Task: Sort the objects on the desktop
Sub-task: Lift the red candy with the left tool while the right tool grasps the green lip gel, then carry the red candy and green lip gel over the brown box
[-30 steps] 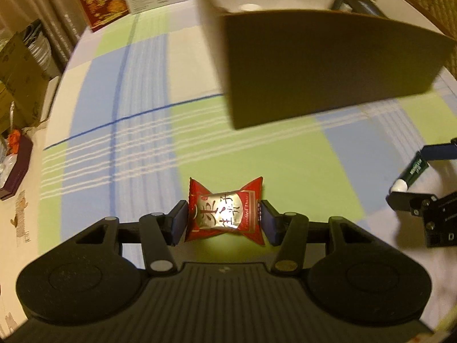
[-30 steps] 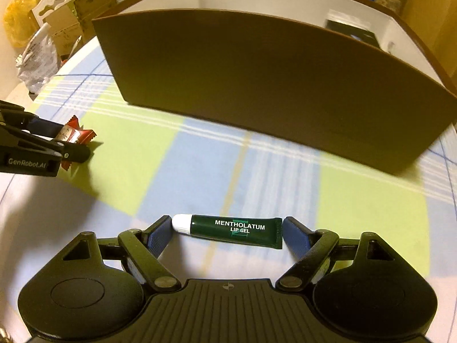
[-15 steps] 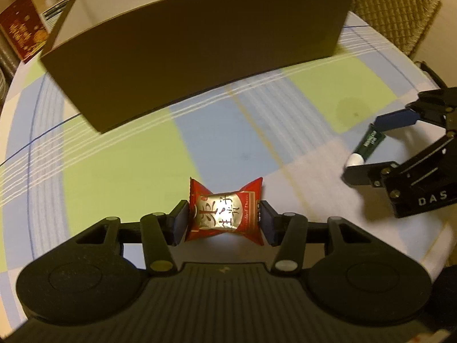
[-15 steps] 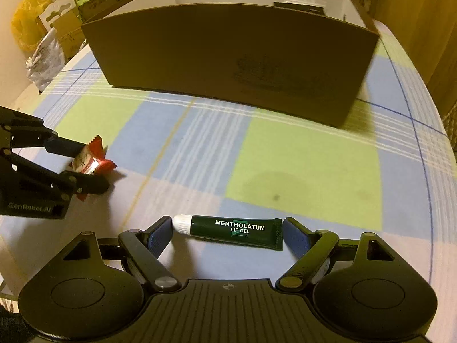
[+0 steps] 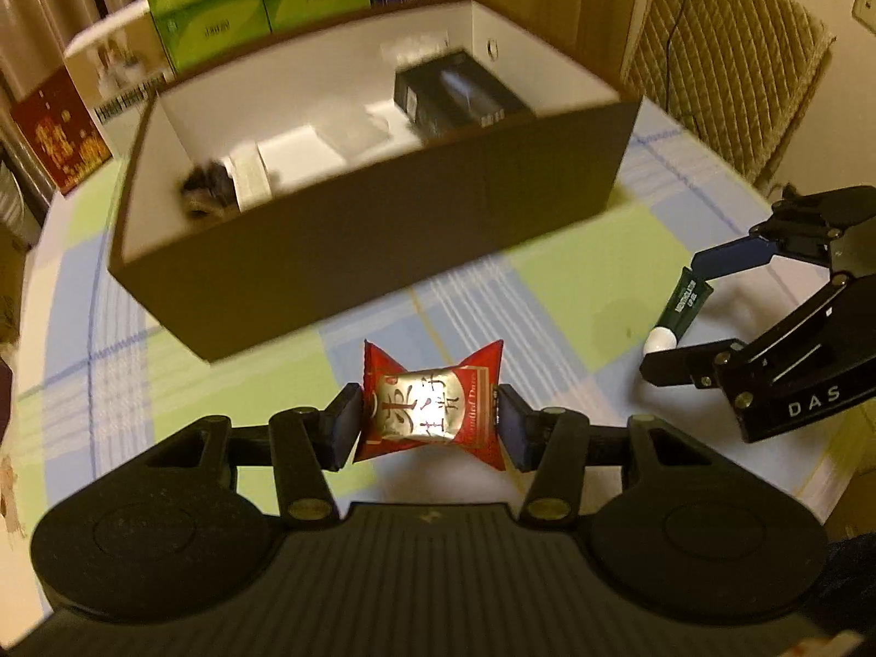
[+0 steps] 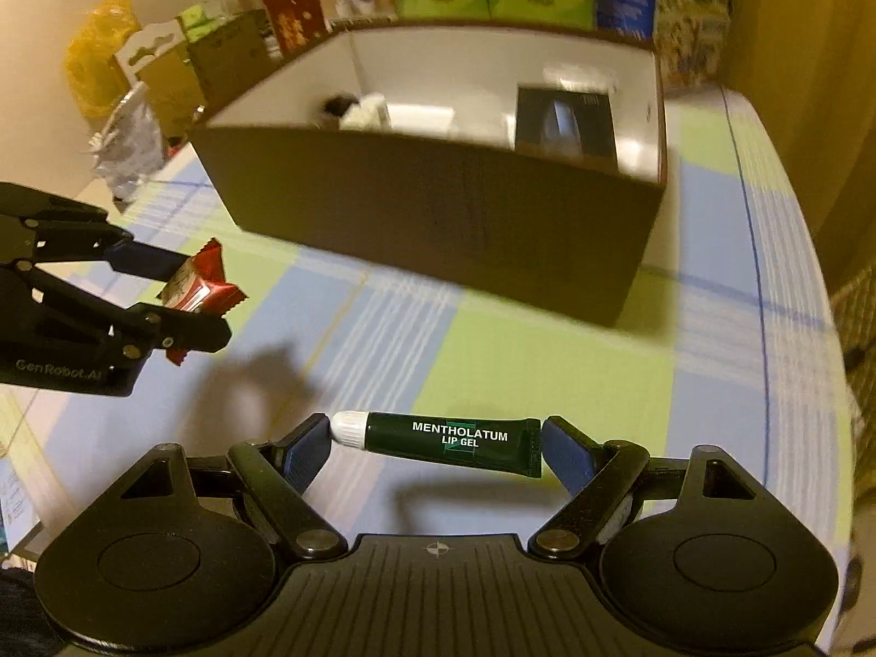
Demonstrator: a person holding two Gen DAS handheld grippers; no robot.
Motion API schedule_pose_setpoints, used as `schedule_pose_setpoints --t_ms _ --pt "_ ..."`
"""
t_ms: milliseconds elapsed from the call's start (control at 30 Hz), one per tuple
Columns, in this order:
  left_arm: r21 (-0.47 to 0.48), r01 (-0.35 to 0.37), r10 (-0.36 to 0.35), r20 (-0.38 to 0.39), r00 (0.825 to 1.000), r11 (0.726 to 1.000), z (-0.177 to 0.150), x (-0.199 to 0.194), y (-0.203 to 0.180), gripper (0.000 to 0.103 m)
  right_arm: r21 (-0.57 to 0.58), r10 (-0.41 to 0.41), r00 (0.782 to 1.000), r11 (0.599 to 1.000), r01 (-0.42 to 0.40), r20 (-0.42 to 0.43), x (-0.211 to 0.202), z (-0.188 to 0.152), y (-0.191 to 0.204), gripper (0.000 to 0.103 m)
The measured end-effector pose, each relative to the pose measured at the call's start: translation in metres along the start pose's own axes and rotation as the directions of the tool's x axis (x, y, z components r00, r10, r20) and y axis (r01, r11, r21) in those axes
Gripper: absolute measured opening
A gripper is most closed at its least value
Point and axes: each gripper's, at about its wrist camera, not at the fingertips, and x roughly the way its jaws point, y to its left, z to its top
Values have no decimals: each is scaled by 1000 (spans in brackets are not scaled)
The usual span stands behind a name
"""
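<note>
Candy packet (image 5: 430, 410) is clamped by left tongs (image 5: 430, 421); lip gel tube (image 6: 449, 441) is clamped endwise by right tongs (image 6: 438, 443), above the counter (image 6: 547, 361).

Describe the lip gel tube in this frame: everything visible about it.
The lip gel tube is a small dark green squeeze tube, seemingly soft plastic, with a white cap at one end and a flat crimped seal at the other. White lettering reads MENTHOLATUM LIP GEL. It lies roughly level, clamped lengthwise by the right gripper: one blue pad presses the cap, the other the crimped end. It is held clear above the checked tablecloth, short of the brown box. Nothing else touches it.
</note>
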Motion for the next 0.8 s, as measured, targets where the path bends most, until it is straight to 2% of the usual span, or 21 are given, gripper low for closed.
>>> schedule_pose_setpoints --t_ms 433,600,800 --pt "-34 -40 44 137 990 999 54 -32 32 47 -61 70 986 996 -62 148 -32 70 1 81" --pt "-53 -61 69 160 985 997 72 -32 47 47 -81 83 978 994 -69 194 -32 100 2 81" --pt "-93 -30 45 157 987 995 94 -17 63 47 -108 88 973 992 -67 211 -11 131 0 81"
